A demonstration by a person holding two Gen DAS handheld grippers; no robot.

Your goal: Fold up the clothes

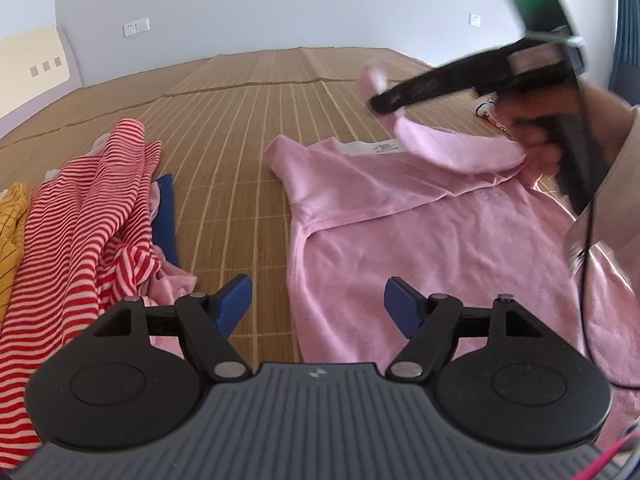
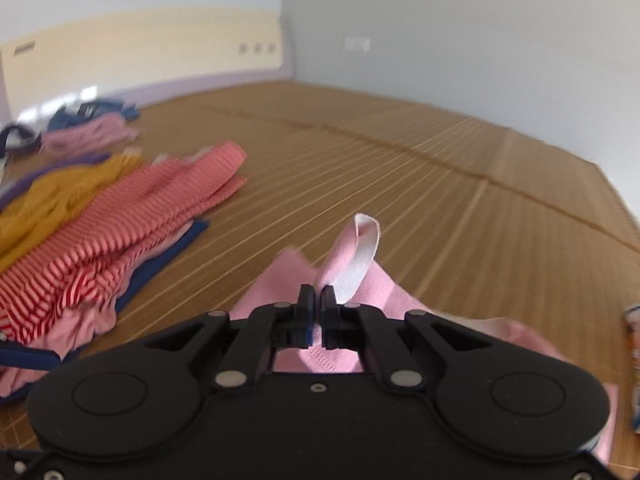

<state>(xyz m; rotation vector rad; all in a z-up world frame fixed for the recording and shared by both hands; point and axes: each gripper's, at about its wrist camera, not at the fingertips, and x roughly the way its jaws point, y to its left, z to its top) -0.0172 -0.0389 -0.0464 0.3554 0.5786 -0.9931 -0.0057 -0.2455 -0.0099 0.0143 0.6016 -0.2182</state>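
Note:
A pink shirt lies spread on the woven bamboo mat, its white label near the far edge. My left gripper hovers open over the shirt's near left side, with nothing between its blue fingers. My right gripper, held by a hand at the far right, is shut on the pink shirt's sleeve and lifts it above the body of the garment. In the right wrist view the right gripper pinches the pink sleeve, whose cuff curls up past the fingertips.
A heap of clothes lies to the left: a red-and-white striped garment, a yellow one and a dark blue piece. More clothes sit by the headboard. A small printed packet rests at the right of the mat.

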